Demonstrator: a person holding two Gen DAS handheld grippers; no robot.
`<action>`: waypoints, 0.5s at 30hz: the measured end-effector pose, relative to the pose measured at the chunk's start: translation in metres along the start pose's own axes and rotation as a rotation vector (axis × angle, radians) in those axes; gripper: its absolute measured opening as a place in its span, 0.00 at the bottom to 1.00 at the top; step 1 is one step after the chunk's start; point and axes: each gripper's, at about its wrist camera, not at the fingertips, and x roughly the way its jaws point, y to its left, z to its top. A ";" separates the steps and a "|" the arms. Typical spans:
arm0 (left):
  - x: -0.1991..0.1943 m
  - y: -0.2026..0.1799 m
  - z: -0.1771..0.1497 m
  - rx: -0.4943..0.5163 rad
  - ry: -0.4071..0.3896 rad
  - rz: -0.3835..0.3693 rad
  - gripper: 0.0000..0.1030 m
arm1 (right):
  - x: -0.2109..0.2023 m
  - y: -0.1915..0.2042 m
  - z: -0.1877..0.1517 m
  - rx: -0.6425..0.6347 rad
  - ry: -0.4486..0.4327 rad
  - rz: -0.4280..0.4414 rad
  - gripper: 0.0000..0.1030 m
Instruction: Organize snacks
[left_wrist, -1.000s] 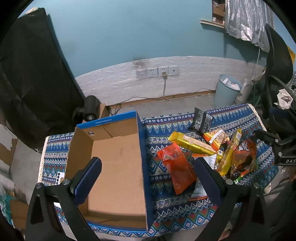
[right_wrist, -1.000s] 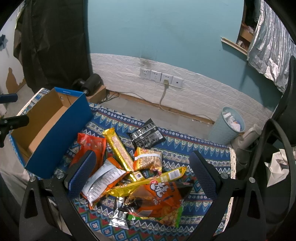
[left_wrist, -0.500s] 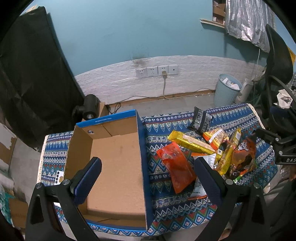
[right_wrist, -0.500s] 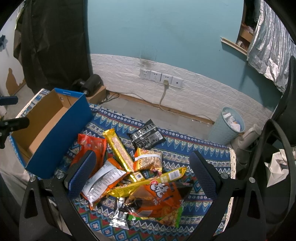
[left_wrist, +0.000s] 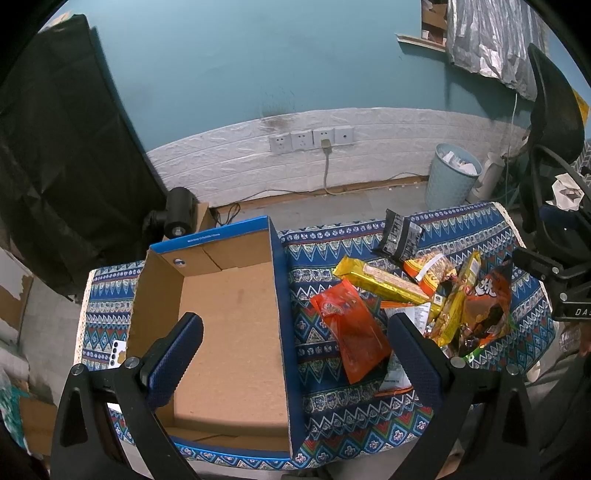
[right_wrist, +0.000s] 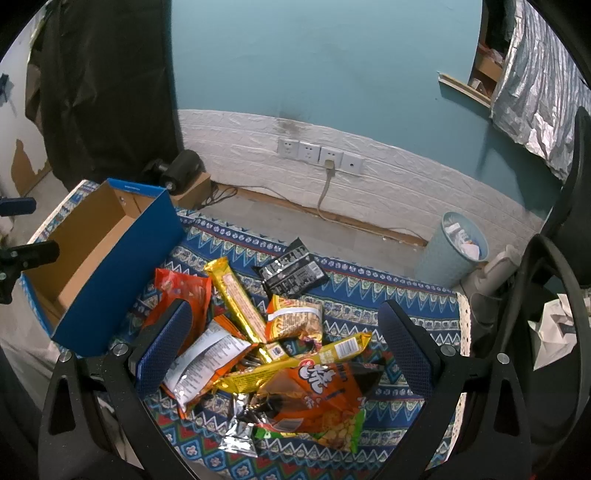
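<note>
An empty blue cardboard box (left_wrist: 229, 325) (right_wrist: 122, 258) stands at the left of a patterned cloth (left_wrist: 461, 229). To its right lies a pile of snack packets: a red pouch (left_wrist: 351, 328) (right_wrist: 184, 291), a long gold bar (left_wrist: 380, 282) (right_wrist: 236, 299), a black packet (left_wrist: 400, 234) (right_wrist: 291, 271), and an orange bag (left_wrist: 487, 306) (right_wrist: 317, 398). My left gripper (left_wrist: 295, 362) is open and empty, above the box's right wall. My right gripper (right_wrist: 284, 347) is open and empty, above the pile.
A blue waste bin (left_wrist: 450, 177) (right_wrist: 458, 243) stands on the floor behind the table. A black office chair (left_wrist: 554, 122) is at the right. Wall sockets (left_wrist: 310, 138) with a cable sit on the far wall. A white phone (left_wrist: 116, 352) lies left of the box.
Both grippers have barely moved; the left view has shifted very slightly. Nothing was taken hold of or let go.
</note>
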 end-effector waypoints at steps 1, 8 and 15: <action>0.000 0.000 0.000 0.001 0.002 0.000 0.98 | 0.000 0.000 0.000 0.001 0.000 0.000 0.96; 0.003 0.000 0.001 0.001 0.006 0.002 0.98 | 0.000 0.000 0.000 0.002 0.000 0.000 0.96; 0.004 -0.002 0.001 0.007 0.009 0.004 0.98 | 0.000 0.000 0.000 0.000 -0.001 0.000 0.96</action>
